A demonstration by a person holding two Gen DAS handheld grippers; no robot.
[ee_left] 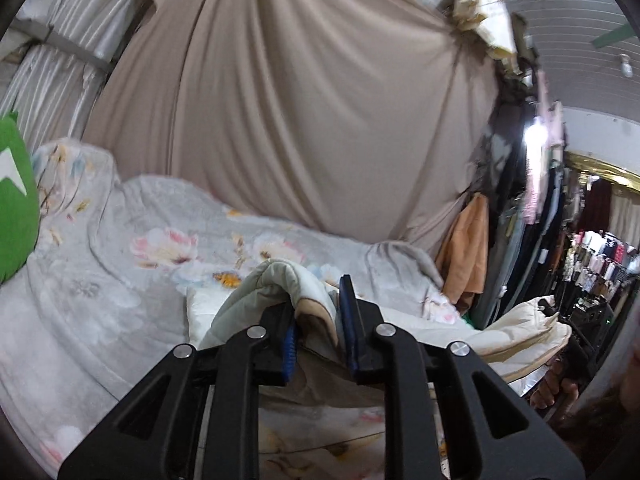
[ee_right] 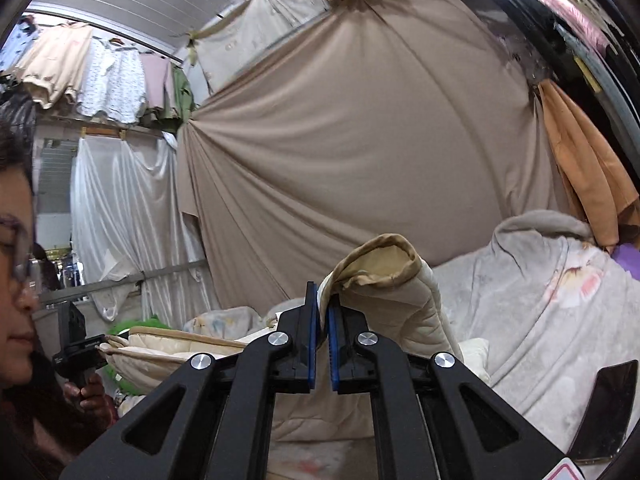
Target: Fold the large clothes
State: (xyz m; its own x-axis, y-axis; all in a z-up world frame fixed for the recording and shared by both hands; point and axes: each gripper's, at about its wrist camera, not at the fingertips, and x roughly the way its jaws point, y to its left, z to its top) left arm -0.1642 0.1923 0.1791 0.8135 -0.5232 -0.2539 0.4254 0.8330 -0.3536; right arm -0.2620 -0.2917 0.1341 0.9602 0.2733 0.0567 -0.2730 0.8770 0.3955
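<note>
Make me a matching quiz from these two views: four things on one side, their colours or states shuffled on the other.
1. quilt
2. backdrop
3. phone
4. left tongs

A. lying on the floral blanket
B. beige, hanging
C. cream, lifted at both ends
D. shut on fabric

Pairs: 1-C, 2-B, 3-A, 4-D

I'm in what looks like a clothing shop's back corner. Garments hang on a rail [ee_right: 100, 76] overhead, stocked shelves [ee_left: 600, 260] (too blurred for detail) beside a draped beige cloth [ee_left: 300, 120].
</note>
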